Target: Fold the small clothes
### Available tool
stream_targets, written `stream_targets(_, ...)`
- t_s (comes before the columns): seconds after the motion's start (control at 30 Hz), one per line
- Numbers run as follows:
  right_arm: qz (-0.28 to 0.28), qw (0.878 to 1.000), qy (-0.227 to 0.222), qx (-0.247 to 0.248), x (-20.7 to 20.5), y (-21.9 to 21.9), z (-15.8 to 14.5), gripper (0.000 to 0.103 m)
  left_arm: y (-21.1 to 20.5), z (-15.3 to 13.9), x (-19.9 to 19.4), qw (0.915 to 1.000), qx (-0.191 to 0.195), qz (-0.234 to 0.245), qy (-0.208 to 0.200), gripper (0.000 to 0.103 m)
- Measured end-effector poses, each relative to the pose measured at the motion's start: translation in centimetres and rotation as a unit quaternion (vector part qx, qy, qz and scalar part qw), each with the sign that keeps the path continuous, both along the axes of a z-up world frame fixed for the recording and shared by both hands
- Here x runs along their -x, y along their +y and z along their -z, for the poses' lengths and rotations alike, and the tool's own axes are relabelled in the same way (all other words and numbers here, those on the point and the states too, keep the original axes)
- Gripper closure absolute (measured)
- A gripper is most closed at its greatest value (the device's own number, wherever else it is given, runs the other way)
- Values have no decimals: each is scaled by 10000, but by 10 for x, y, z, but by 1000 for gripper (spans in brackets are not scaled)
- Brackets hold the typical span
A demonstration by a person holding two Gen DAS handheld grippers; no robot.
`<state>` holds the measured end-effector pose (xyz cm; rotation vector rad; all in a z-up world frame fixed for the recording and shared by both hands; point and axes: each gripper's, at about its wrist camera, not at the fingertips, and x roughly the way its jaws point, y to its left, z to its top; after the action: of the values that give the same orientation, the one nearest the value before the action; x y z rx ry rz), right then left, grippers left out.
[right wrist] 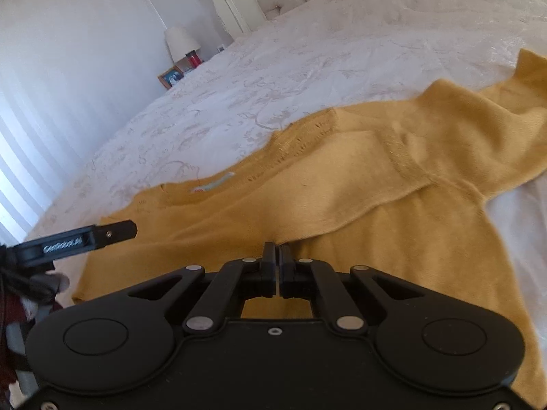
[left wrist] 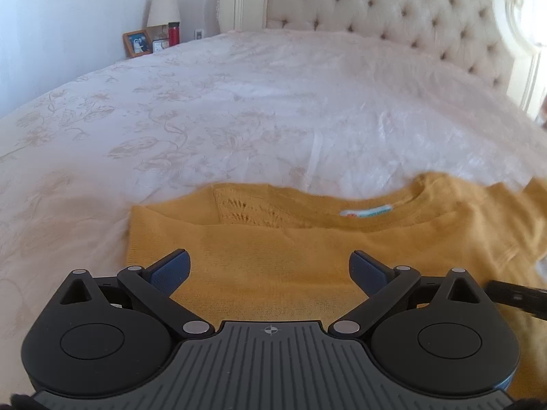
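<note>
Lying flat on the bed, the sweater was mid-fold, its sleeve edge apparently pinched in the clenched right gripper while the left gripper hovered released above it; next, probably, carrying that sleeve across.

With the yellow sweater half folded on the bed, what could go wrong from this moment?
1. The right gripper is shut at the edge of a folded flap of the yellow sweater. Its bite looks thin, so the knit may slip out if pulled.
2. The left gripper is open above the sweater and holds nothing, so pulling may drag the whole garment across the bedspread.
3. The right sleeve lies spread out, so the fold may end uneven.
</note>
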<state>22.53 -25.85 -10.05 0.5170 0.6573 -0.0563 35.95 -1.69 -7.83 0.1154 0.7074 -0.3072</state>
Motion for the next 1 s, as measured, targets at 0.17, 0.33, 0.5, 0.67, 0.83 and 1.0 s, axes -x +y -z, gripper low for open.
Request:
stream_targets(0.17,-38,9998,92,-154,7,-11,7,97,-8,24,-11,9974,-636,-191,266,1)
stream_targets(0.33,-85,9999,50,-34,22,-24,0,83,2,30,12,9971,-539,-536,8,1)
stream_targets(0.5,-46,9997,-22,218,41,-48,-10,48,8,20,50,9966,18,-825,-37,2)
stream_targets(0.67,200,9981,33,587,56,-87,-19,37,3,35,69,9968,32,-733,-315,1)
stream_targets(0.83,706,9933,38,912,68,-141,-29,36,0,38,67,9958,5,-821,-411,1)
stream_targets(1.0,1387,9857,101,948,68,-203,-29,35,-4,41,66,9952,-177,-866,-414,0)
